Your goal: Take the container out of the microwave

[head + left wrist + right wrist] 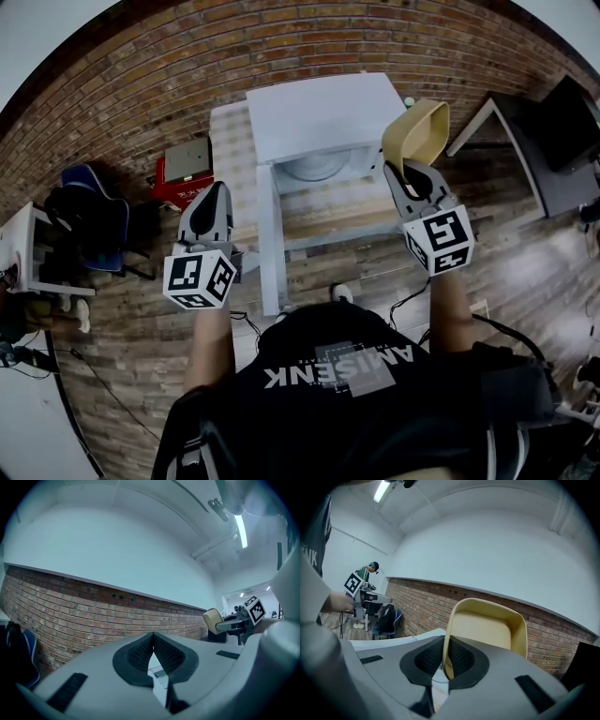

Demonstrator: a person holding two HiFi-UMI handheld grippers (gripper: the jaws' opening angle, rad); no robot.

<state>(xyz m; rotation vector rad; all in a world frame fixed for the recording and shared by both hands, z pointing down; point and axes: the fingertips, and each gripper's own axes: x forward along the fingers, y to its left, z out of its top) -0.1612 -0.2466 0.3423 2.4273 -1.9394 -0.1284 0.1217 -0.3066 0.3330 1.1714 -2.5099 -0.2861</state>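
Brick wall backing white microwave; right gripper pinching container by 1 rim, risking slipping; left gripper clenched, holding nothing.

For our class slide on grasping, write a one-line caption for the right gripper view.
Right gripper shut on the rim of a beige container, brick wall behind.

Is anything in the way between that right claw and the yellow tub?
Nothing visible does: the right gripper has its jaws shut on the rim of the container, holding it tilted in the air near the microwave.
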